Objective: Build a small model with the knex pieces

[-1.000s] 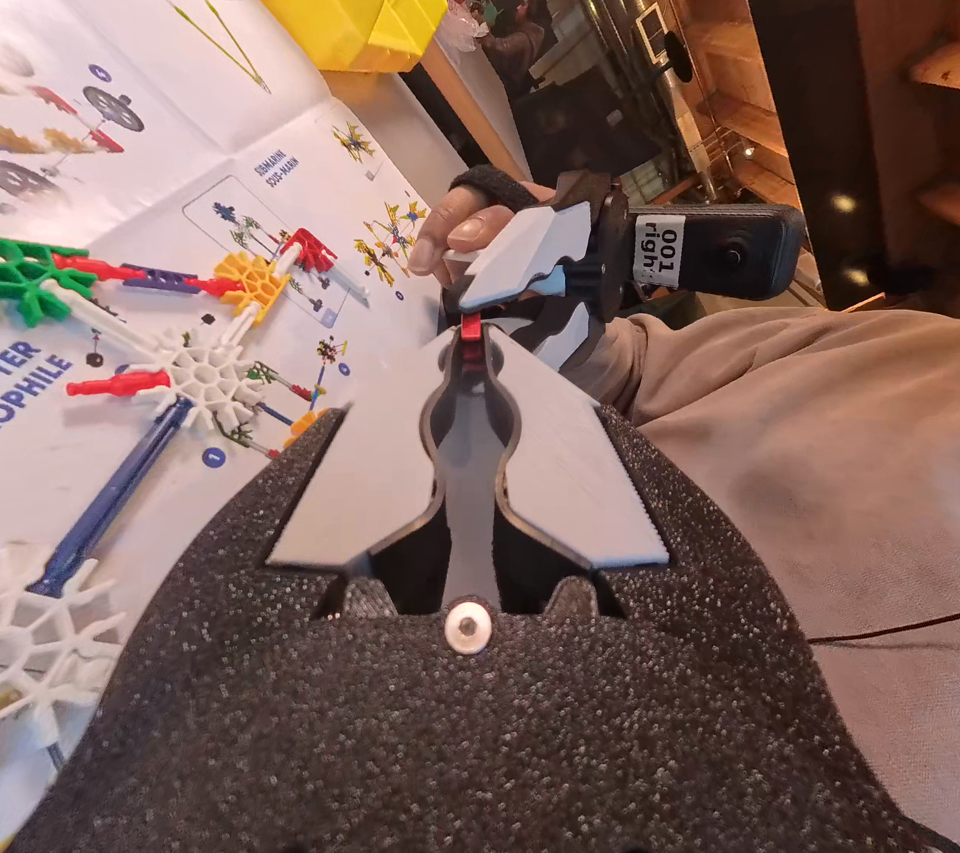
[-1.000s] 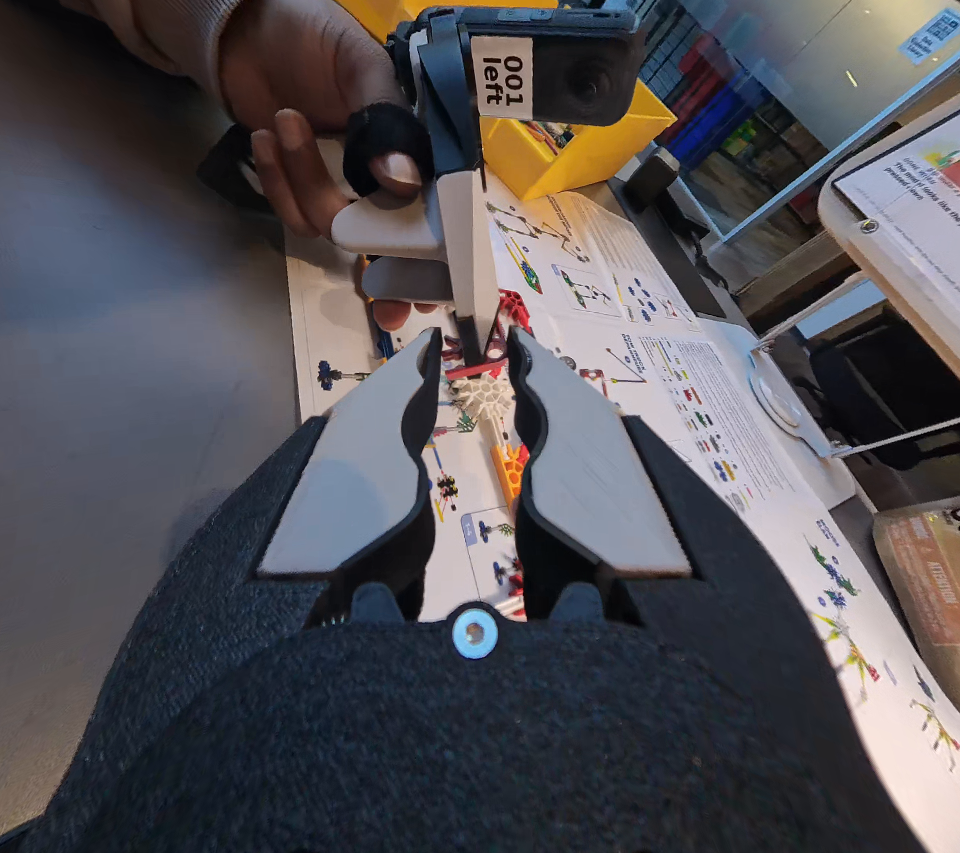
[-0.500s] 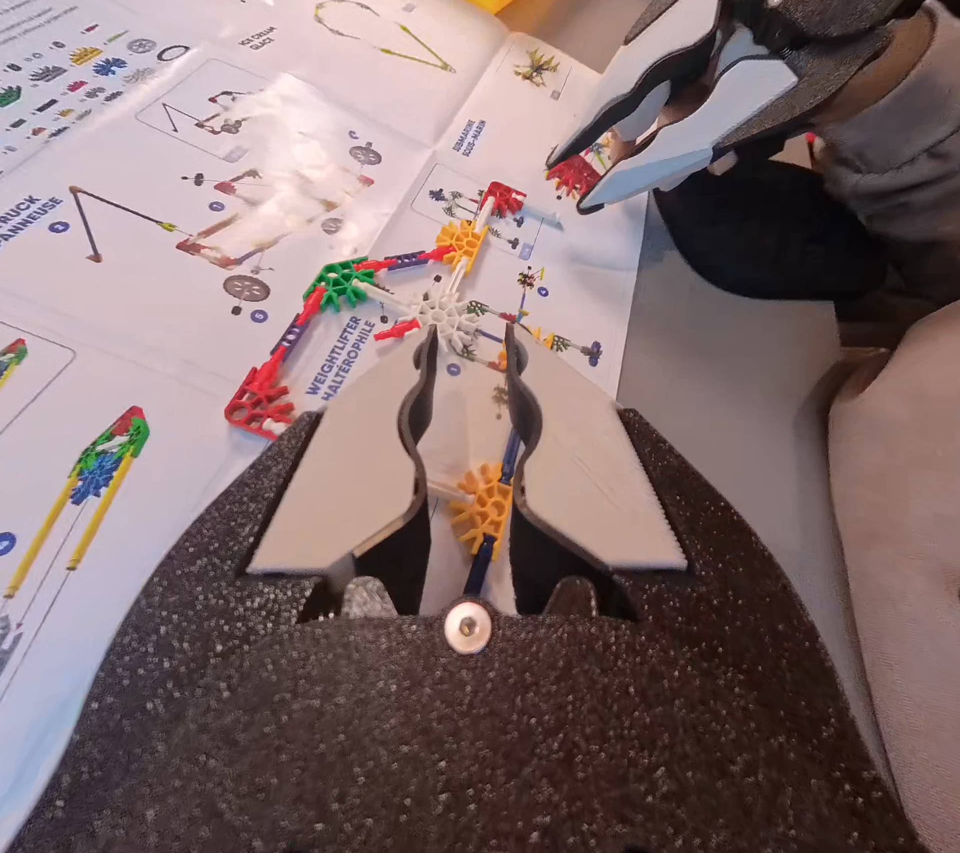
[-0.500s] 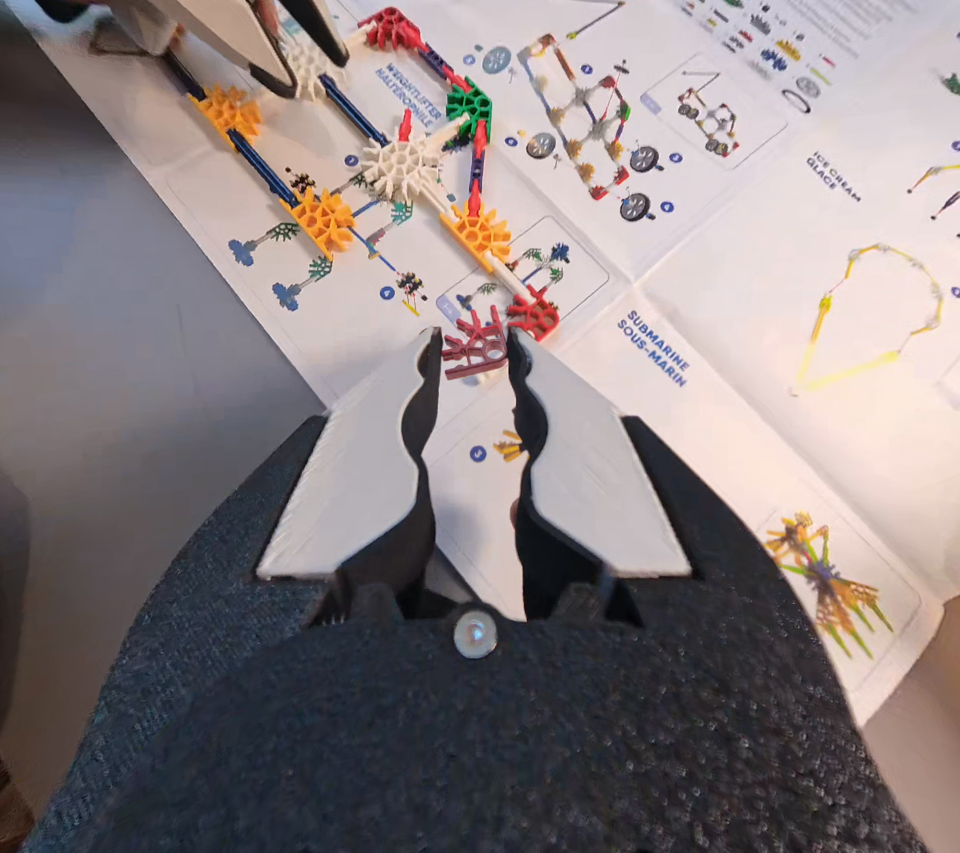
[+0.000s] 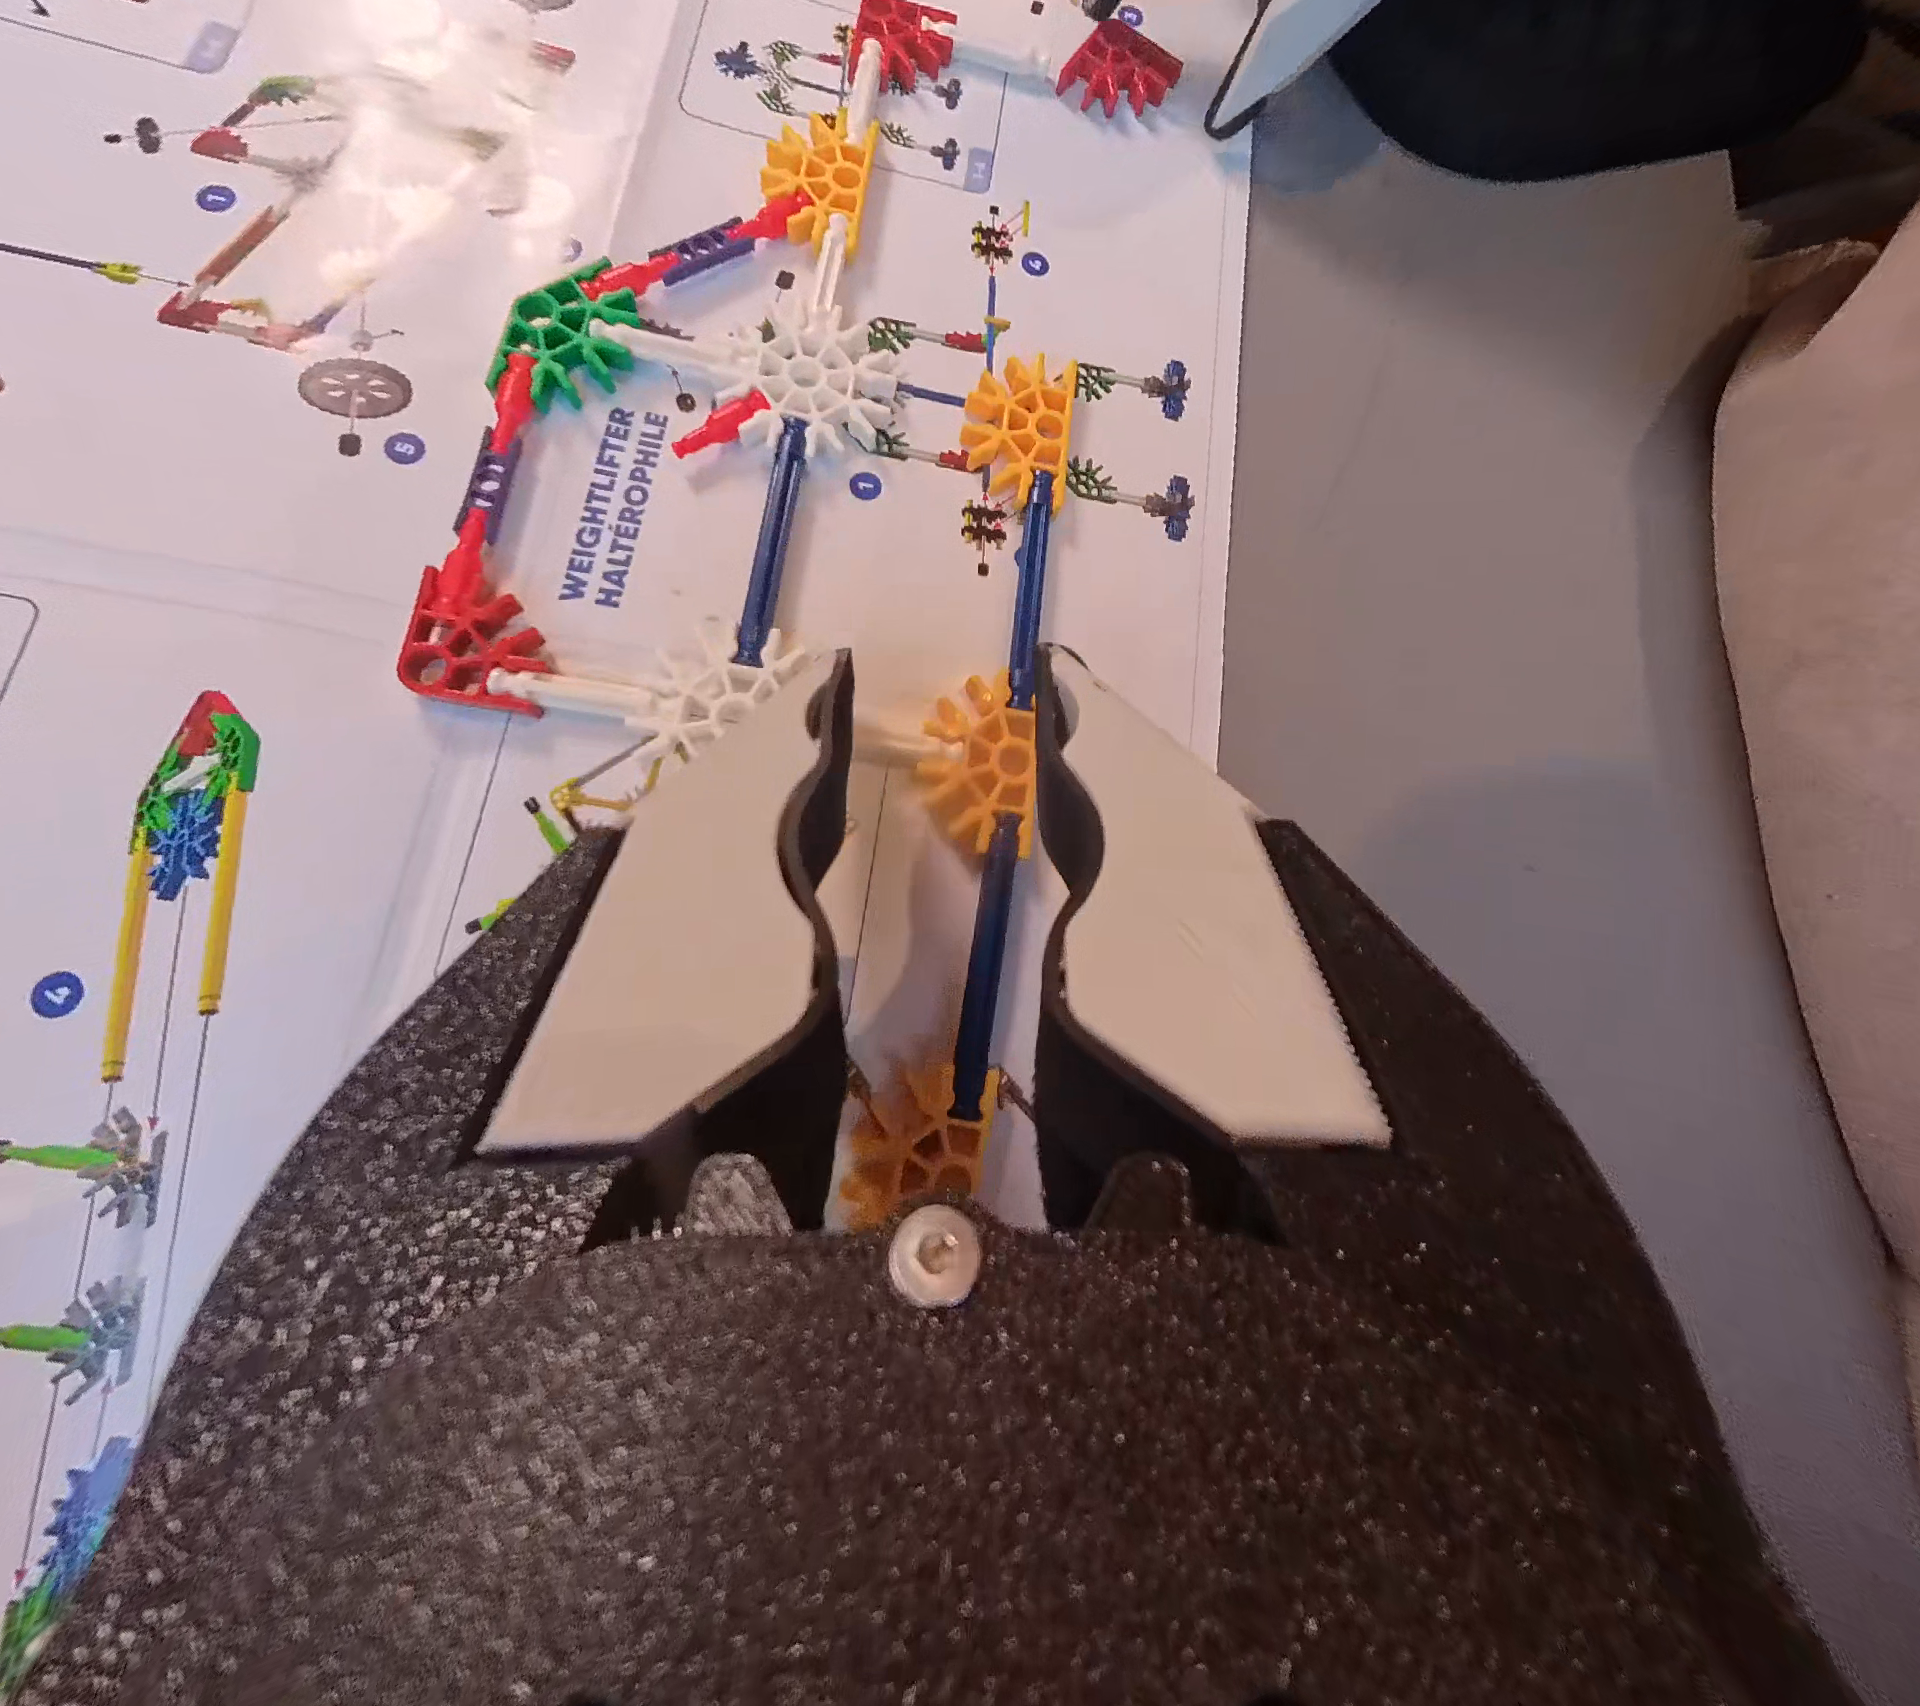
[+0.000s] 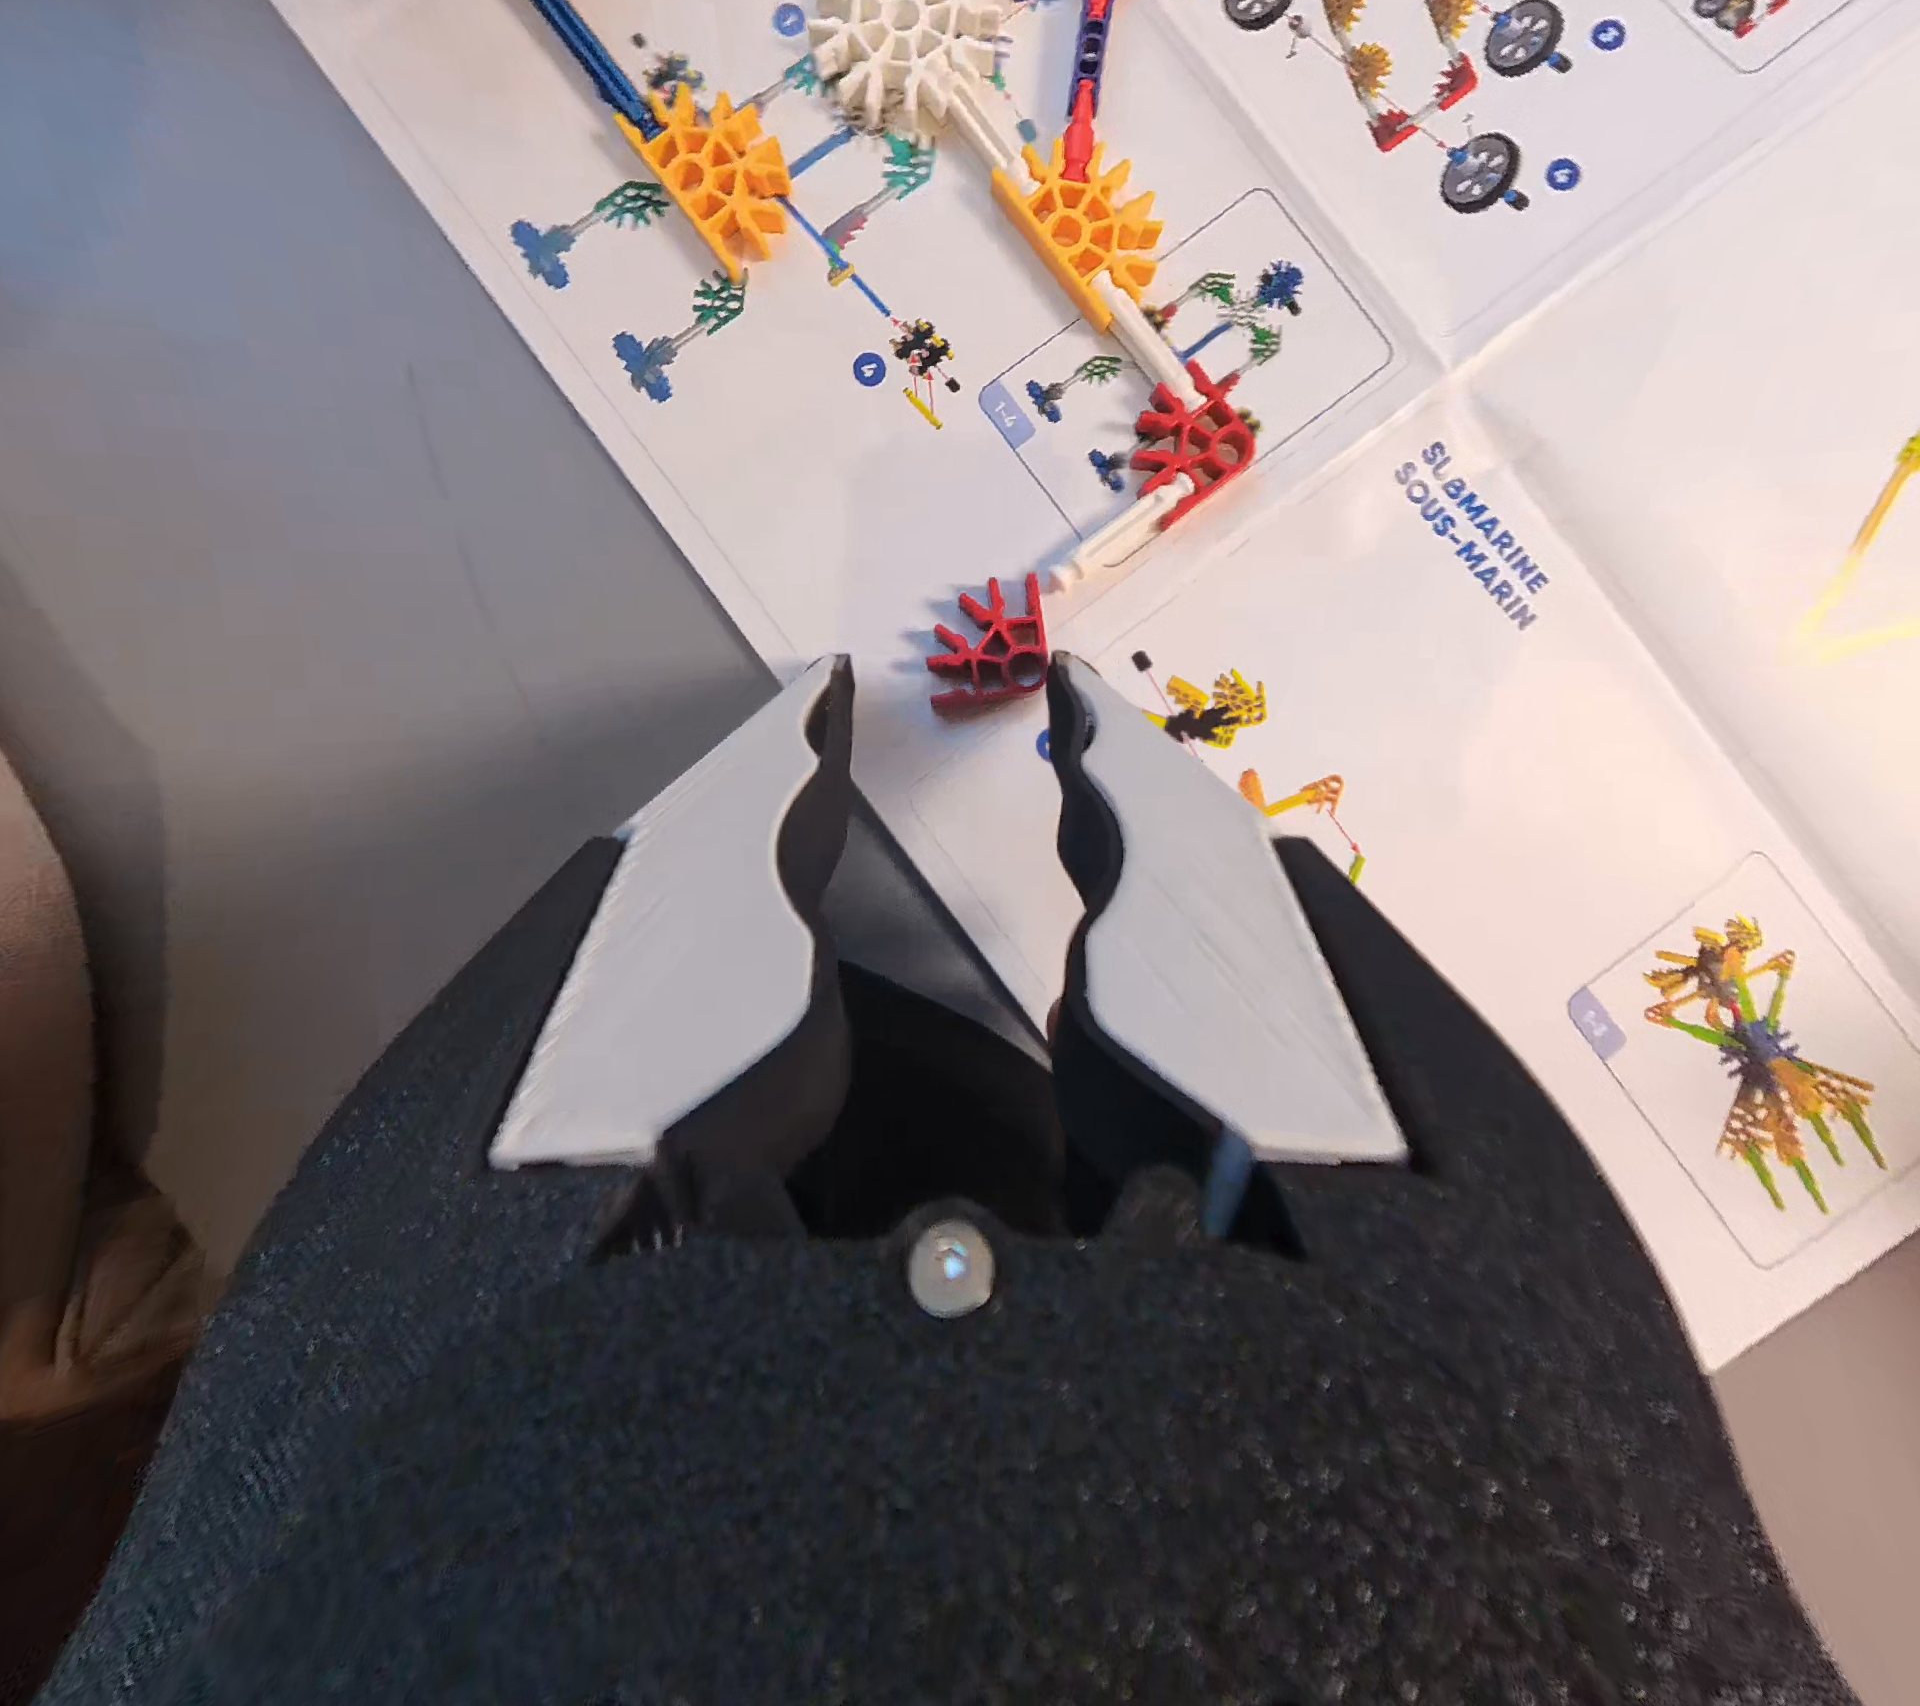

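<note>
The left gripper hangs released over the rod-and-connector model on the instruction sheet, its jaws straddling an orange connector and blue rod without clamping them. The right gripper is also released; the loose red connector lies on the sheet just off its right fingertip, at about 12 o'clock from the tips, near the free end of a white rod at 1 o'clock. A nudge from that fingertip could skid the light piece across the paper or twist it out of line with the rod. Half a second ago the red connector sat between the right gripper's tips; the left gripper has since moved nearer the orange connector.
</note>
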Tool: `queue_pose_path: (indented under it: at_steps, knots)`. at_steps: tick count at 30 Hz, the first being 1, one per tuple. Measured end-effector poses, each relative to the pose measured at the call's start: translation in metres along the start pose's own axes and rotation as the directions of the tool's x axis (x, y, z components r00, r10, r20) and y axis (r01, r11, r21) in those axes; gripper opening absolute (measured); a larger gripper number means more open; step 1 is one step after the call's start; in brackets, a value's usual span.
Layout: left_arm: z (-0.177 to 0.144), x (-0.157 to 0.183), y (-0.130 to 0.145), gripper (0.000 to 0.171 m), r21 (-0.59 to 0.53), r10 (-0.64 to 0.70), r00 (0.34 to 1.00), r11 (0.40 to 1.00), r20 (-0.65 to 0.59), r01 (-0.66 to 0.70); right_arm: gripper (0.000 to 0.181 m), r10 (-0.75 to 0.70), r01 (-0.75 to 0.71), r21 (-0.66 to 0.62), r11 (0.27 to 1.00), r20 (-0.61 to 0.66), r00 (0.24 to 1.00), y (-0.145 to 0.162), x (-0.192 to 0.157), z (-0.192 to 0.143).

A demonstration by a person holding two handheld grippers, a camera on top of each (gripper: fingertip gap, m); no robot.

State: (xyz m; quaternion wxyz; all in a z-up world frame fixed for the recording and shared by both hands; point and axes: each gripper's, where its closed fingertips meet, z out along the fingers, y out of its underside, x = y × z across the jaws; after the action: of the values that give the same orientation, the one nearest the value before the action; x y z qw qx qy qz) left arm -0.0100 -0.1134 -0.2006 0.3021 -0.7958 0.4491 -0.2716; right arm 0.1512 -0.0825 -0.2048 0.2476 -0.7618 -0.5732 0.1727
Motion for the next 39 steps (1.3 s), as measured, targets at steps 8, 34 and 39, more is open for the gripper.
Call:
queue_pose_path:
  at_steps: [8, 34, 39]
  knots:
    - [-0.009, -0.006, 0.006, 0.03, -0.012, 0.029, 0.999, 1.0, 0.029, -0.029, 0.019, -0.058, 0.064, -0.039, 0.997, 0.139, 0.989, 0.008, -0.015, -0.002]
    - [-0.023, -0.002, 0.029, 0.026, -0.109, 0.083, 0.997, 0.991, -0.005, -0.083, 0.005, -0.104, 0.105, -0.001, 0.994, 0.162, 0.981, -0.003, -0.031, -0.003]
    - [-0.023, -0.001, 0.03, 0.026, -0.106, 0.083, 0.996, 0.991, -0.017, -0.085, 0.028, -0.334, 0.324, 0.092, 0.942, 0.129, 0.934, -0.016, -0.024, -0.008]
